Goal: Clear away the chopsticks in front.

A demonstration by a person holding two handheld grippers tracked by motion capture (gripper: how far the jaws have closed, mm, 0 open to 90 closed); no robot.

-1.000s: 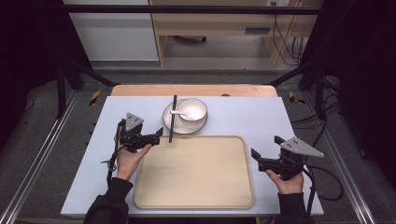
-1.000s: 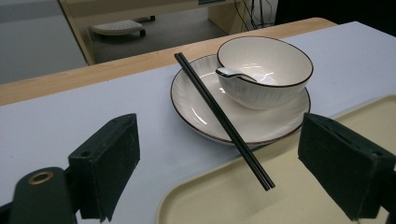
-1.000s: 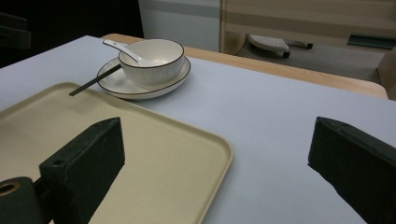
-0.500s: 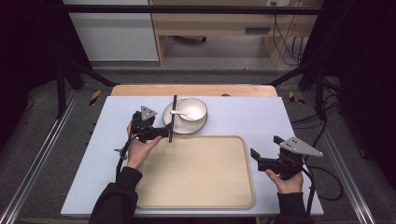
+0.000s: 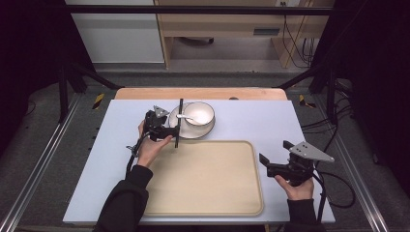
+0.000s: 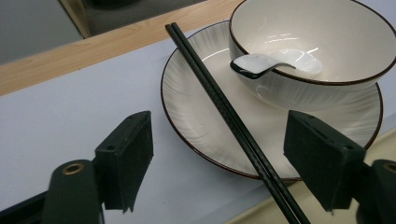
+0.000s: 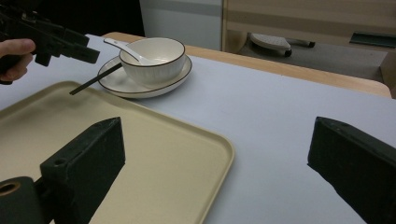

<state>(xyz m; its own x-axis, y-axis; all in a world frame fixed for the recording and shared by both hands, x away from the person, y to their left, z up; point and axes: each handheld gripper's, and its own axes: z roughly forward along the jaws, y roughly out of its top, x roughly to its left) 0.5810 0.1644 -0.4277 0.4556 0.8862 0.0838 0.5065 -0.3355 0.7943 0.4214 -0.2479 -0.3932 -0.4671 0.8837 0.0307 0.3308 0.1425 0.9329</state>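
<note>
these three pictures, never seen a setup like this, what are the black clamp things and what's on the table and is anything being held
No robot here: a person sits at the table and holds a hand-operated gripper in each hand. The high view looks down from above the person. The other two pictures come from small cameras riding on the grippers, looking out between each one's two black fingers.

On the pale blue table lie an empty beige tray and, beyond it, a white plate carrying a bowl with a white spoon in it. A pair of black chopsticks rests across the plate's edge.

The left gripper is open, its fingers on either side of the chopsticks, not closed on them. The right gripper is open beside the tray. Nothing is held.
</note>
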